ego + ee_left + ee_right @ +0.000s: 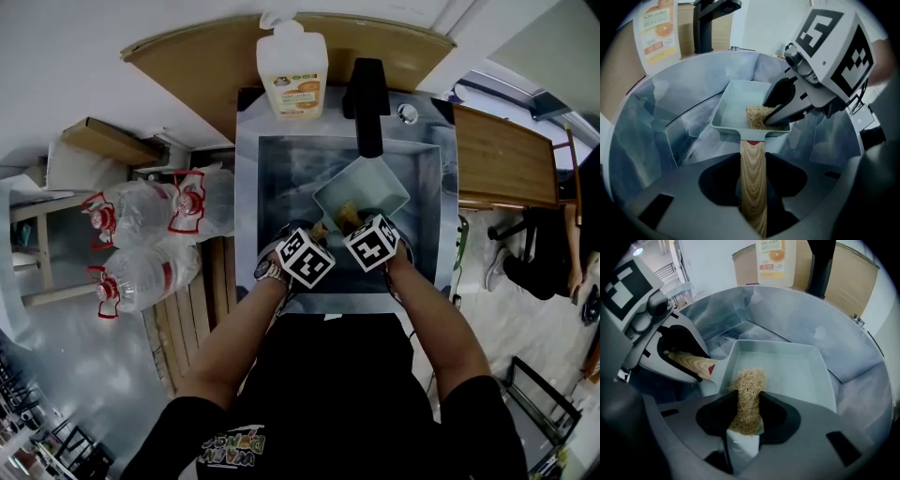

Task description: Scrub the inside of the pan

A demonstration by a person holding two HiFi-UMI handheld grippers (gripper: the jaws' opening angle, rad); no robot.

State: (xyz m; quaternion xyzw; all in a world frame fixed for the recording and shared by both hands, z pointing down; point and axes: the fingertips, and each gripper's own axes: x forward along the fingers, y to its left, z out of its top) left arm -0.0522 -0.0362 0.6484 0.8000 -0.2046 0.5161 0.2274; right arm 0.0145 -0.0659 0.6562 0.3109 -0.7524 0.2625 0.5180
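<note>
The pale green square pan (364, 190) lies inside the steel sink (281, 173), toward the sink's front wall. The left gripper (753, 183) is clenched on the pan's wooden handle (753, 161). The right gripper (746, 416) grasps a straw-coloured fibre scrubber (749, 387), whose tip is inside the pan at its handle end. A soap bottle (292, 75) stands behind the sink.

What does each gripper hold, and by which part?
The left gripper holds the pan by its wooden handle; the right gripper holds the fibrous scrubber by its near end.
</note>
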